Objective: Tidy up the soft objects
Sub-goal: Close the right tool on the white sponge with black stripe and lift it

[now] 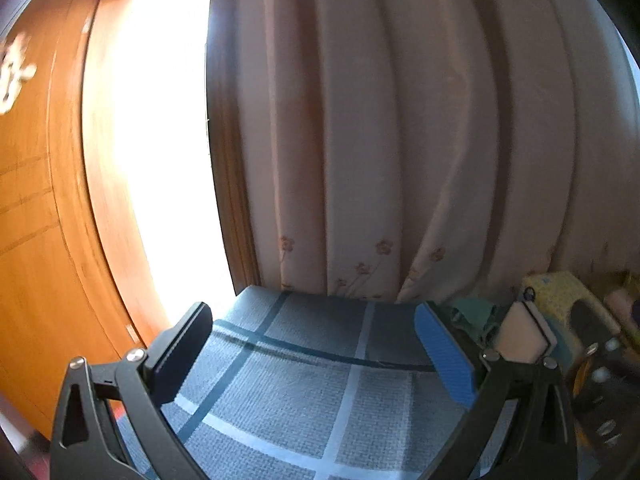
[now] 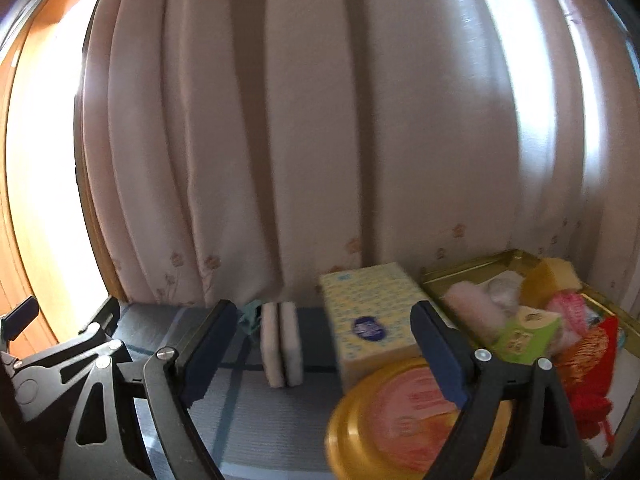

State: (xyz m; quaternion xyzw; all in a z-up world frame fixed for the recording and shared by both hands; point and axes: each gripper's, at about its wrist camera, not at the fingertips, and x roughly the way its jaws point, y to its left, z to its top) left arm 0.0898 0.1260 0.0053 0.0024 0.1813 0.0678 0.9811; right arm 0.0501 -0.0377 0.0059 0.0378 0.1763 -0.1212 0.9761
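No legible text anywhere. Tissue box [image 2: 366,316]: dark blue oval logo, lettering blurred. Round yellow lid [image 2: 404,420]: pink label, print unreadable. Small green carton [image 2: 524,334]: markings too blurred. Wooden door [image 1: 36,200]: white ornament, indistinct.

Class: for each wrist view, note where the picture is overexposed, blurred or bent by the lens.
Left wrist view: the window is blown out to pure white; the wooden panel is smeared; the curtain folds bulge outward. Right wrist view: glare at the left edge, bright streaks on the curtain's right; the tissue box and yellow lid are motion-blurred.
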